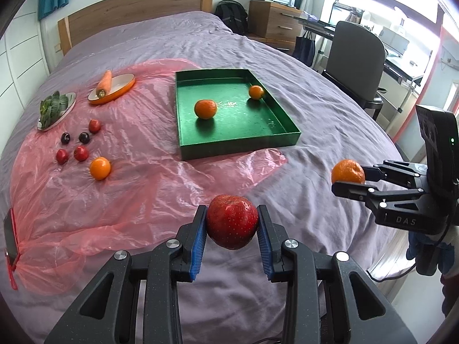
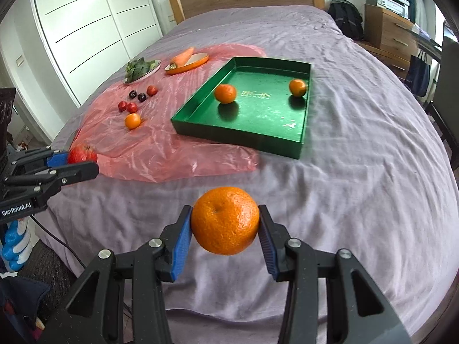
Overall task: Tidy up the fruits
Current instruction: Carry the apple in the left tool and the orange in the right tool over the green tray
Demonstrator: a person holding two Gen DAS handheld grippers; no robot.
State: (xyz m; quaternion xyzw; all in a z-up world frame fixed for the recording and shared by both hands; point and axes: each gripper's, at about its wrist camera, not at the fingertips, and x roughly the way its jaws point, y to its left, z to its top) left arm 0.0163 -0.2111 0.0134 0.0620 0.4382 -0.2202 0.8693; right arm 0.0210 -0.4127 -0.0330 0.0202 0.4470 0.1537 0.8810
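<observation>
My left gripper (image 1: 232,223) is shut on a red apple (image 1: 232,222) and holds it above the purple bedspread; it also shows in the right wrist view (image 2: 83,154). My right gripper (image 2: 225,223) is shut on a large orange (image 2: 225,220), also seen in the left wrist view (image 1: 348,171). A green tray (image 1: 282,114) holds two oranges (image 1: 205,109) (image 1: 256,92). On the pink plastic sheet (image 1: 137,189) lie a small orange (image 1: 100,168) and several small red and dark fruits (image 1: 81,153).
An orange dish (image 1: 122,89) with a carrot (image 1: 103,83) and a plate of greens (image 1: 53,109) sit at the sheet's far left. A phone (image 1: 10,235) lies at the sheet's left edge. An office chair (image 1: 355,57) and desk stand right of the bed.
</observation>
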